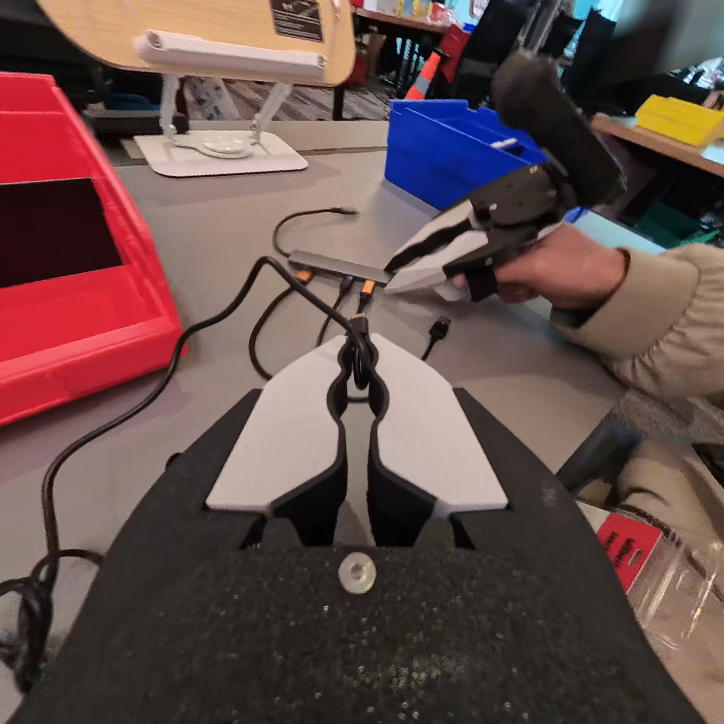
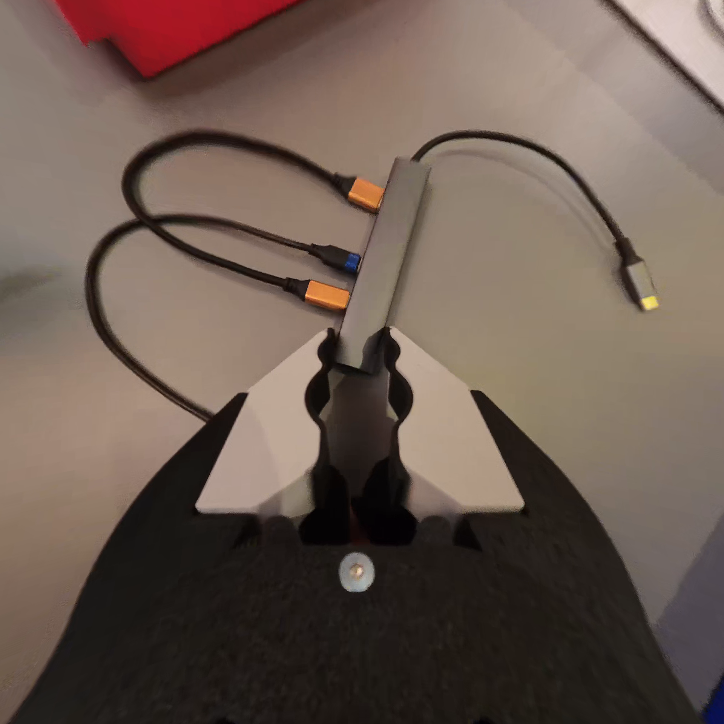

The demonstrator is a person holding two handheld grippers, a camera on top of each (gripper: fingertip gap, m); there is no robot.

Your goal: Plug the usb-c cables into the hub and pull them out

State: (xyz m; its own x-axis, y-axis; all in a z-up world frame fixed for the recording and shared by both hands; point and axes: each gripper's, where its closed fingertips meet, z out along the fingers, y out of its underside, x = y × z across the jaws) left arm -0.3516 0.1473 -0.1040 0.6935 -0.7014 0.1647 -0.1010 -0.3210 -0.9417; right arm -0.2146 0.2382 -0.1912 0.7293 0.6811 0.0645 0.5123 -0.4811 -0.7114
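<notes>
In the left wrist view, the left gripper (image 1: 357,352) has its fingers pinched on a black cable (image 1: 235,309) just behind its plug, which points toward the grey hub (image 1: 337,266) lying on the bench (image 1: 509,372); a red bin (image 1: 78,274) sits to the left, a blue bin (image 1: 438,156) behind. In the right wrist view, the right gripper (image 2: 358,339) has its fingers closed on the hub's near end, with three plugs seated along its left side and its own lead (image 2: 548,164) curling right.
</notes>
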